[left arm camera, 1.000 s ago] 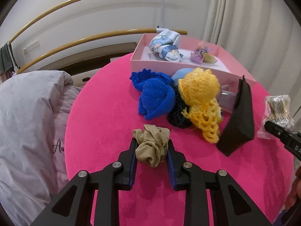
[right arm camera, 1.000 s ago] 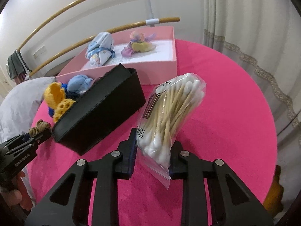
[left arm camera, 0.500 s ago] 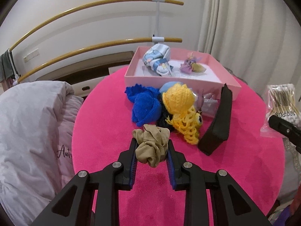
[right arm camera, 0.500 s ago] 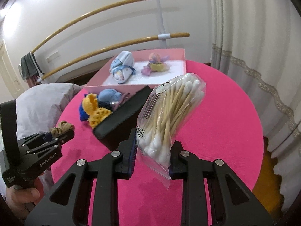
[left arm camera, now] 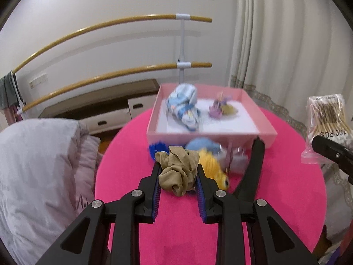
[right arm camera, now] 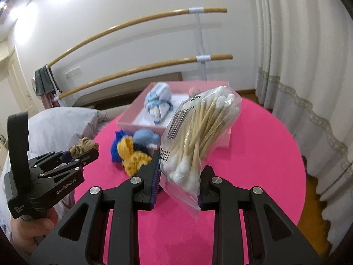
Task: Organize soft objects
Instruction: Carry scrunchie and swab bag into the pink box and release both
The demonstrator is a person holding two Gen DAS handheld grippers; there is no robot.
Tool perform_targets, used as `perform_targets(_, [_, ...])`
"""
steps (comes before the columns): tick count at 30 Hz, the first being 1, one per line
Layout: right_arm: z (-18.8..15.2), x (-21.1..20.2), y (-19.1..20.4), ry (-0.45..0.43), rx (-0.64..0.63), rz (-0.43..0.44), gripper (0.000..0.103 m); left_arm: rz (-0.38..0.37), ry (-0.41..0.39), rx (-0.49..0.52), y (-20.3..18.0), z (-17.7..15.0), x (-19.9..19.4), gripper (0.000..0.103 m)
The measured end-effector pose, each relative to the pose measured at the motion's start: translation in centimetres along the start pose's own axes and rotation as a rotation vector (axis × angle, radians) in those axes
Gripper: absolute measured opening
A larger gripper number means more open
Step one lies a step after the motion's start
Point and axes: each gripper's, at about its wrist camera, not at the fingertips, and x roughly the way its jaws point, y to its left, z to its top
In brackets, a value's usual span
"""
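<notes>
Beige scrunchie point(left arm camera: 179, 172) sits clamped in the left gripper point(left arm camera: 178, 176) above the pink table point(left arm camera: 286, 190). Right gripper point(right arm camera: 179, 174) grasps the bag of cotton swabs point(right arm camera: 196, 137), near the table's front edge.

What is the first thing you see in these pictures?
The bright pink round table jumps out first. Close up, the right gripper pinches a clear bag of cotton swabs, and the left gripper holds a tan scrunchie above the table, before the pink box.
</notes>
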Motion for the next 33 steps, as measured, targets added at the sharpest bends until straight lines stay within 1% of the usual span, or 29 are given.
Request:
perform_targets(6, [3.8,0.9,-0.3,-0.031,-0.019,0.003,0.024,-0.011,-0.035,0.011,-0.1,3.8,0.7,0.026])
perform_targets(10, [6.1,2.9,-0.7,-0.022,-0.029,0.005,0.024,-0.020,-0.042,0.024,-0.6,6.3,2.2,0.026])
perform_targets(13, [7.2,4.5,-1.2,-0.001,-0.028,0.007,0.025,-0.031,-0.034,0.027,-0.8,8.3,4.0,0.026])
perform_targets(17, [8.7,7.6,-2.6,0.041,-0.017,-0.002,0.025,-0.036,-0.011,0.030,-1.5,10.7,7.3,0.027])
perform_targets(23, [9.9,11.3,-4.3,0.091,-0.005,-0.010,0.025,-0.046,0.047,0.044,-3.2,13.6,13.2,0.027])
perform_targets(28, [10.5,13.7,-5.3,0.128,0.004,-0.011,0.025,-0.060,0.095,0.064,-4.5,15.0,17.4,0.027])
perform_targets(33, [10.8,16.2,-5.6,0.176,-0.004,-0.006,0.025,-0.069,0.150,0.054,-5.1,16.0,21.3,0.027])
